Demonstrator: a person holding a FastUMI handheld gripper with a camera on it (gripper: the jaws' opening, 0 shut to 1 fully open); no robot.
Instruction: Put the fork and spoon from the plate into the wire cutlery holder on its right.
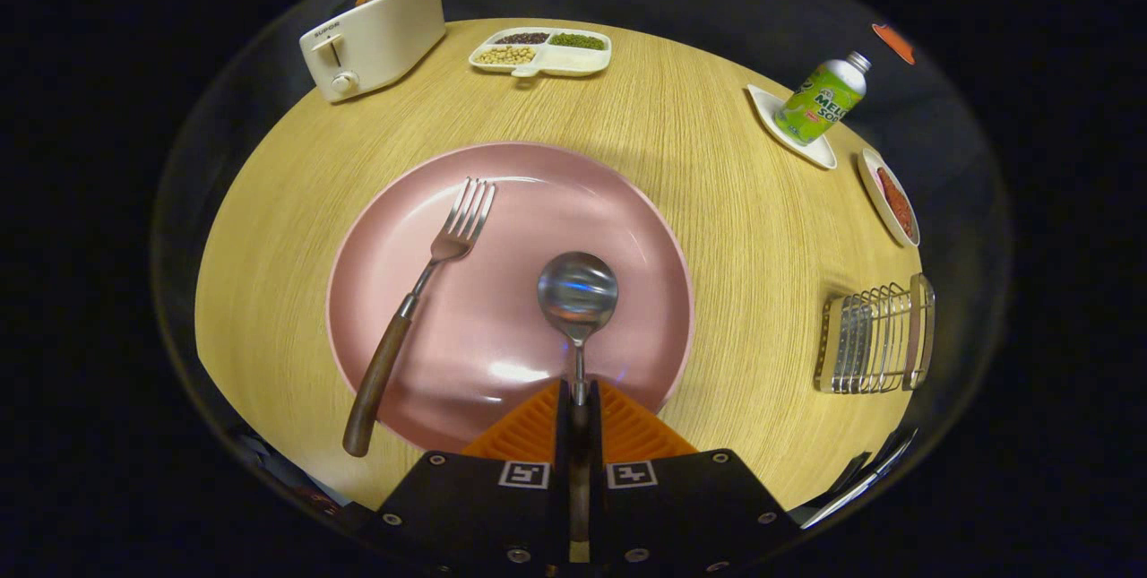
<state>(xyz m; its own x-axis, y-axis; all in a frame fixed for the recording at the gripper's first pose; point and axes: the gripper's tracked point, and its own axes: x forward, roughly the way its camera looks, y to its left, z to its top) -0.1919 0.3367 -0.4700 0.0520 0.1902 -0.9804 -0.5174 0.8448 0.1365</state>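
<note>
Spoon (578, 291) handle clamped between fingers (538, 426)

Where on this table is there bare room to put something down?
Bare wood lies between the pink plate and the wire holder, and between plate and toaster. The bottle corner is crowded. The gripper is shut on the spoon.

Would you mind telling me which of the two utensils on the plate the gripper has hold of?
The spoon: its handle is pinched in the shut gripper. The wooden-handled fork lies free, left of it on the pink plate.
</note>
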